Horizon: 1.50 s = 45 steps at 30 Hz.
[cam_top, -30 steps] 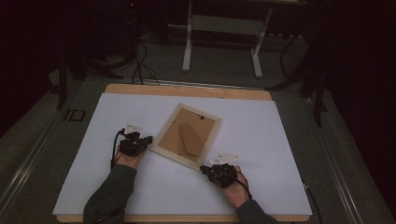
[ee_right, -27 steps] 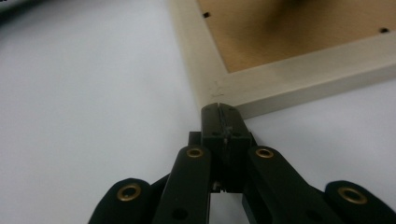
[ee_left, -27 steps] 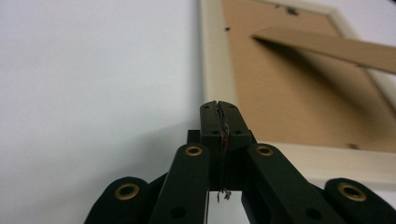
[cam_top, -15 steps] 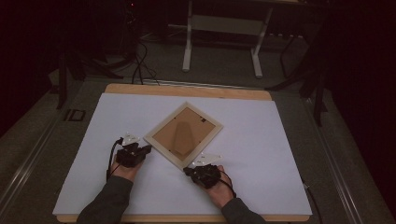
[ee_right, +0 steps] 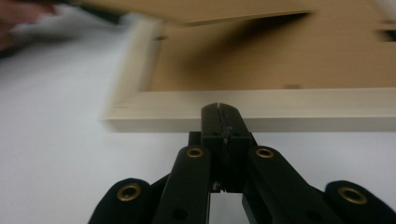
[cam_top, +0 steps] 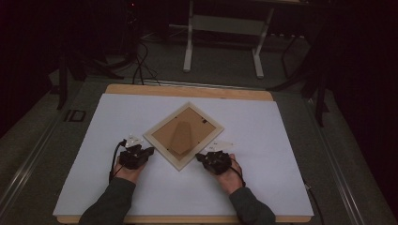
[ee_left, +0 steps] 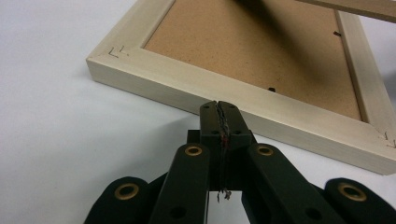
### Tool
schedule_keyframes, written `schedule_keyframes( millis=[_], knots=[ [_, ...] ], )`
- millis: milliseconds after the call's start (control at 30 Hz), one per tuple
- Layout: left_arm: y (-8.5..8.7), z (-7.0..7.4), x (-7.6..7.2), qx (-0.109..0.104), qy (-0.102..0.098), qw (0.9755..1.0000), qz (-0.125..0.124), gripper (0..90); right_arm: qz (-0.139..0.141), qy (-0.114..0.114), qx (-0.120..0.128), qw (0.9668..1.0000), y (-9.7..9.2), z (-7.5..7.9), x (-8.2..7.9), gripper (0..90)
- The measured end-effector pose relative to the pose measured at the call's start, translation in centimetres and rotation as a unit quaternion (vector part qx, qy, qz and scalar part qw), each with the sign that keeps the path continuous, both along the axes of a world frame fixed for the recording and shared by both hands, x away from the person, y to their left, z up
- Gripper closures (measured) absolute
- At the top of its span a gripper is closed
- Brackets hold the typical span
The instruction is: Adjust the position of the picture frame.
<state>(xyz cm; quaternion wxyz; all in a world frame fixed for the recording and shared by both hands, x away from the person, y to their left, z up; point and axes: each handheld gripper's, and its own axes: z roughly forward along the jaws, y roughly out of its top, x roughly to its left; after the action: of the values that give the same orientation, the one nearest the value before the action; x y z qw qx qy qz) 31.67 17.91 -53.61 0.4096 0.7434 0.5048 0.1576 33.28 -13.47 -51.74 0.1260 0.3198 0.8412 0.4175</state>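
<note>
A pale wooden picture frame (cam_top: 162, 140) lies face down on the white sheet, turned like a diamond, its brown backing and folding stand (cam_top: 180, 137) facing up. My left gripper (cam_top: 151, 151) is shut, and its tips rest against the frame's lower-left rail (ee_left: 163, 88). In the left gripper view the jaws (ee_left: 218, 109) meet with nothing between them. My right gripper (cam_top: 198, 157) is shut too, its tips at the lower-right rail (ee_right: 303, 109). The right gripper view is blurred, and the closed tips (ee_right: 218, 112) touch the rail's side.
The white sheet (cam_top: 141, 201) covers a wooden tabletop whose far edge (cam_top: 187, 91) shows. Behind the table stand a metal frame (cam_top: 225, 28) and cables on the dark floor (cam_top: 141, 65). White sheet spreads on every side of the frame.
The frame has turned clockwise into a diamond. The right hand slid left, then back right and up along the frame's lower-right side. The left hand drifted slightly toward me.
</note>
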Motion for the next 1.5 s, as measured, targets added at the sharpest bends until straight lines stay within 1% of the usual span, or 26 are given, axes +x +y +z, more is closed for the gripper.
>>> schedule_keyframes(
  millis=[67, 133, 267, 333, 367, 500, 667, 733, 833, 933, 1000, 1100, 1200, 1300, 1500],
  knots=[
    [0.0, -0.1, 0.0, -0.003, 0.001, 1.0, 0.001, 90.0, -0.016, -0.003, -0.004, 0.9999, -0.9, 0.2, 1.2, 89.9],
    [-0.1, -0.1, 0.1, -0.001, 0.002, 1.0, 0.002, 90.0, -0.031, -0.006, -0.008, 0.9995, -1.6, 0.3, 2.4, 89.8],
    [-0.1, -0.2, 0.1, -0.003, 0.003, 1.0, 0.004, 90.0, -0.053, -0.011, -0.015, 0.9984, -2.4, 0.3, 4.8, 89.9],
    [-0.1, -0.2, 0.0, -0.002, 0.003, 1.0, 0.004, 90.0, -0.066, -0.01, -0.012, 0.9977, -2.7, 0.3, 6.0, 89.8],
    [-0.1, -0.2, 0.0, -0.001, 0.003, 1.0, 0.004, 90.0, -0.073, -0.01, -0.014, 0.9972, -2.9, 0.3, 6.6, 89.9],
    [0.0, -0.2, -0.1, 0.001, 0.005, 1.0, 0.005, 90.0, -0.107, -0.004, -0.006, 0.9943, -3.5, 0.4, 8.8, 89.8],
    [-0.4, -0.3, -0.1, 0.008, 0.009, 0.9999, 0.001, 90.0, -0.135, 0.0, -0.01, 0.9908, -4.3, 0.5, 10.7, 89.9],
    [-0.5, -0.3, 0.0, 0.01, 0.01, 0.9999, -0.001, 90.0, -0.145, 0.005, -0.013, 0.9893, -4.6, 0.5, 11.4, 89.8],
    [-0.8, -0.4, 0.2, 0.016, 0.013, 0.9998, -0.005, 90.0, -0.157, 0.012, -0.017, 0.9873, -4.9, 0.4, 12.4, 89.8],
    [-1.1, -0.5, 0.3, 0.019, 0.016, 0.9997, -0.004, 90.0, -0.169, 0.024, -0.021, 0.9851, -4.9, 0.1, 13.1, 89.8],
    [-1.3, -0.5, 0.4, 0.023, 0.018, 0.9996, -0.005, 90.0, -0.177, 0.03, -0.016, 0.9836, -5.0, 0.1, 13.5, 89.8],
    [-1.1, -0.5, 0.4, 0.018, 0.019, 0.9996, -0.006, 90.0, -0.181, 0.035, -0.023, 0.9826, -4.9, 0.0, 14.0, 89.8],
    [-1.2, -0.5, 0.4, 0.02, 0.019, 0.9996, -0.006, 90.0, -0.186, 0.044, -0.032, 0.9811, -5.0, -0.1, 14.4, 89.8],
    [-1.1, -0.5, 0.5, 0.017, 0.021, 0.9996, -0.004, 90.0, -0.186, 0.055, -0.037, 0.9803, -5.0, -0.3, 14.6, 89.9],
    [-0.9, -0.5, 0.6, 0.009, 0.027, 0.9996, -0.005, 90.0, -0.18, 0.057, -0.043, 0.981, -5.1, -0.4, 14.5, 89.9]
  ],
)
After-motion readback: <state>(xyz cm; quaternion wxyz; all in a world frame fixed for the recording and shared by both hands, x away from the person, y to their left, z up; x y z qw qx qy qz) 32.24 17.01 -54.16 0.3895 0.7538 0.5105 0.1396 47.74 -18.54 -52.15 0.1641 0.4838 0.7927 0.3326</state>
